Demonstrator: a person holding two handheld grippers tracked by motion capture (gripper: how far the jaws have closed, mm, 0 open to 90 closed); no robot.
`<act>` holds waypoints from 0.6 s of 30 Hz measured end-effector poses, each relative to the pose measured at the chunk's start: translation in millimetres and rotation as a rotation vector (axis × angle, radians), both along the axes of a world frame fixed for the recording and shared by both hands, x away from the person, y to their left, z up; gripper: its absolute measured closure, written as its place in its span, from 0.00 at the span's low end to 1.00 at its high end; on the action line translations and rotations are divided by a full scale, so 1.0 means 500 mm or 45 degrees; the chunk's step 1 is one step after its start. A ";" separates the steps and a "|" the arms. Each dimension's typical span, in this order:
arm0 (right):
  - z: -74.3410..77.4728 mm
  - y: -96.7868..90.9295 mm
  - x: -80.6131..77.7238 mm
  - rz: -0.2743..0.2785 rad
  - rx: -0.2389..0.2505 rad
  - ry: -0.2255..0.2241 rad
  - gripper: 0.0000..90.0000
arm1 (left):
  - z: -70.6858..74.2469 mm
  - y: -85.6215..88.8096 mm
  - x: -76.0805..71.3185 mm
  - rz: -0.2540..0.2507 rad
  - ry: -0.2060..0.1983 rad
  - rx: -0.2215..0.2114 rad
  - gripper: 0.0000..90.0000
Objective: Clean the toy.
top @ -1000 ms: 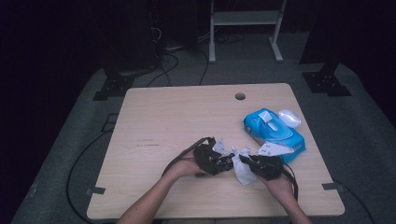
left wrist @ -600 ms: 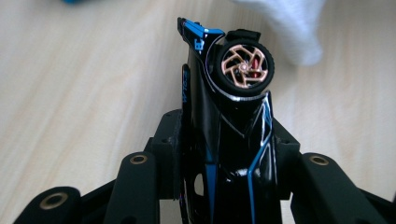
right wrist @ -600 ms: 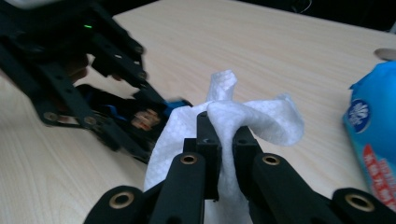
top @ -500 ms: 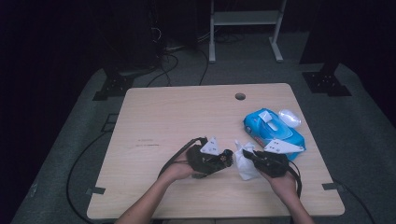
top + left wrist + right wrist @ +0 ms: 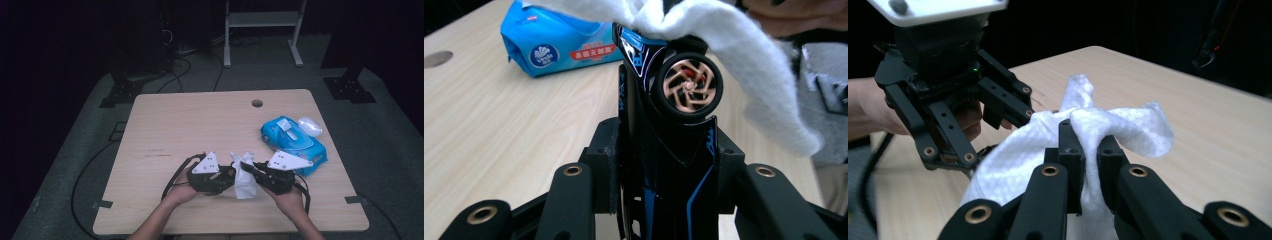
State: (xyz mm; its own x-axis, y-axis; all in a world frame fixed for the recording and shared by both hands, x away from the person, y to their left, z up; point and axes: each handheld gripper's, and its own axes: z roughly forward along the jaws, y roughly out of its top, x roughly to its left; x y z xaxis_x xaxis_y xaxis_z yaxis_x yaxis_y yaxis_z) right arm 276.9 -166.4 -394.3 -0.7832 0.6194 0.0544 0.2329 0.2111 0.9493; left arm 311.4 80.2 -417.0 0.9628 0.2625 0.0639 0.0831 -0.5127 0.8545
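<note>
Pale wood table (image 5: 200,125) (dark room): left jaws grip toy car (image 5: 674,100), right pinch wipe (image 5: 1098,130)

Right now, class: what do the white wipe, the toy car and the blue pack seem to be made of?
White wipe: soft non-woven cloth, fuzzy and creased.
Toy car: probably glossy painted plastic or metal; shiny black body, copper-coloured wheel.
Blue pack: thin plastic film, glossy and crinkled.

Toy car (image 5: 664,115): black body, blue line striping, copper-coloured spoked wheel in a black tyre. Wipe (image 5: 1108,130): plain white. Wipe pack (image 5: 292,145): bright blue, white-and-red label, white flap. Table (image 5: 200,125): pale wood grain. Left gripper (image 5: 231,172), right gripper (image 5: 245,167): black, brass-coloured rivets, grey plates.
</note>
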 end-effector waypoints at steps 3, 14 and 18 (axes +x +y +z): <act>0.000 0.011 -0.002 0.005 -0.010 -0.002 0.95 | -0.006 -0.001 0.000 0.000 0.008 0.004 0.63; 0.005 -0.002 -0.007 -0.014 0.037 -0.031 0.95 | 0.010 0.019 -0.004 0.023 0.003 -0.078 0.63; -0.002 0.003 -0.003 -0.012 0.049 -0.001 0.95 | 0.002 0.019 0.006 0.040 0.014 -0.081 0.63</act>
State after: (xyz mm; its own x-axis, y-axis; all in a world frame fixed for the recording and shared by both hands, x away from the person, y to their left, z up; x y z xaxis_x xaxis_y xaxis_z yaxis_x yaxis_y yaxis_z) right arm 275.6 -164.8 -395.6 -0.7773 0.6243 0.0777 0.2340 0.1722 0.9569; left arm 314.2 89.5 -416.3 0.9547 0.2955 0.0359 0.1074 -0.4544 0.8843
